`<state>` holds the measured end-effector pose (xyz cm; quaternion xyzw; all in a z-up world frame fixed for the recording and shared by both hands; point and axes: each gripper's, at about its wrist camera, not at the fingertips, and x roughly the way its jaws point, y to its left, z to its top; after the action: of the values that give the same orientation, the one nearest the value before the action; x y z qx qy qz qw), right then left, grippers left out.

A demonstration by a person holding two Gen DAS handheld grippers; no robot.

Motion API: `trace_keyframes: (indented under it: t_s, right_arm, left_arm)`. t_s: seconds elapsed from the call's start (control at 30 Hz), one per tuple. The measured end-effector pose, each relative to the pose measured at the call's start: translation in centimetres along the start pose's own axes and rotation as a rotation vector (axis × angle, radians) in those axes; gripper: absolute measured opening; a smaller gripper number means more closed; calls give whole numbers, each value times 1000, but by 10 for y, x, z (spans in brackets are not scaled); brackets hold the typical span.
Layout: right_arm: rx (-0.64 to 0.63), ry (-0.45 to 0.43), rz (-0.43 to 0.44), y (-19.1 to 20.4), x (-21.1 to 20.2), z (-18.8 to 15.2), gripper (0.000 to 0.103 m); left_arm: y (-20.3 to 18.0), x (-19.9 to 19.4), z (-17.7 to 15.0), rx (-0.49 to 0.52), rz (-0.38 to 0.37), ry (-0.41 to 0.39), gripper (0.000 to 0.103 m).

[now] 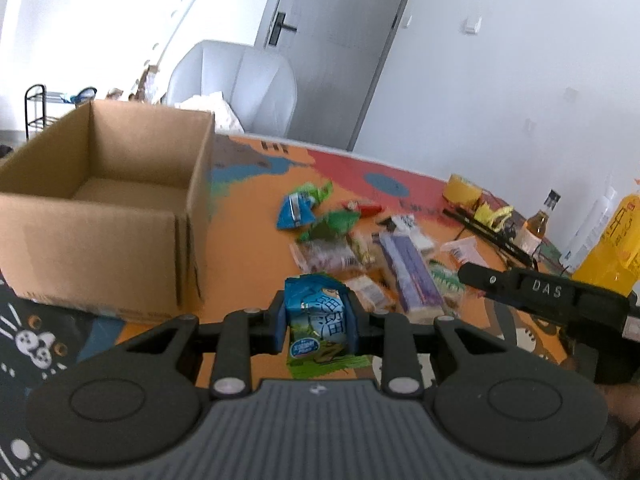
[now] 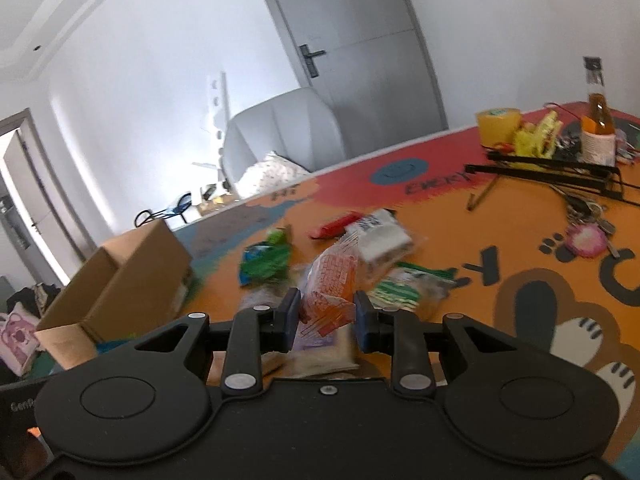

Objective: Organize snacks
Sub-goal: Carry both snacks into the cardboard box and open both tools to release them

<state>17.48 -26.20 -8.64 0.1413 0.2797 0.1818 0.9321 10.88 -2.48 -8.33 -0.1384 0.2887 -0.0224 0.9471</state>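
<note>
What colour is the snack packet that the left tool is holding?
The snack packet is mostly light blue with green at the bottom, seen best in the left wrist view.

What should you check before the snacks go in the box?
1. Left tongs shut on the blue packet: ok.
2. Right tongs shut on the orange packet: ok.
3. Box open on top: ok.
4. Room inside the box: ok, the part of the floor that shows is bare.
5. Both packets clear of the table: cannot tell.
6. Way from the left tongs to the box is free: ok.
</note>
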Motion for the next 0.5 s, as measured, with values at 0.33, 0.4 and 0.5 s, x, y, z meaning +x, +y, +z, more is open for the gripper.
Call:
trace_keyframes:
  t_s: [0.33, 0.4, 0.5]
  right_arm:
    - [-60, -17, 78, 42, 1, 10, 26]
    - [-86, -25, 83, 53, 3, 12, 26]
    - [-93, -29, 106, 65, 6, 15, 26]
  left_arm:
    - [19, -19, 21, -24, 21, -67, 28]
    - [24, -24, 27, -29, 29, -86, 28]
    - [32, -33, 37, -31, 41, -121, 28]
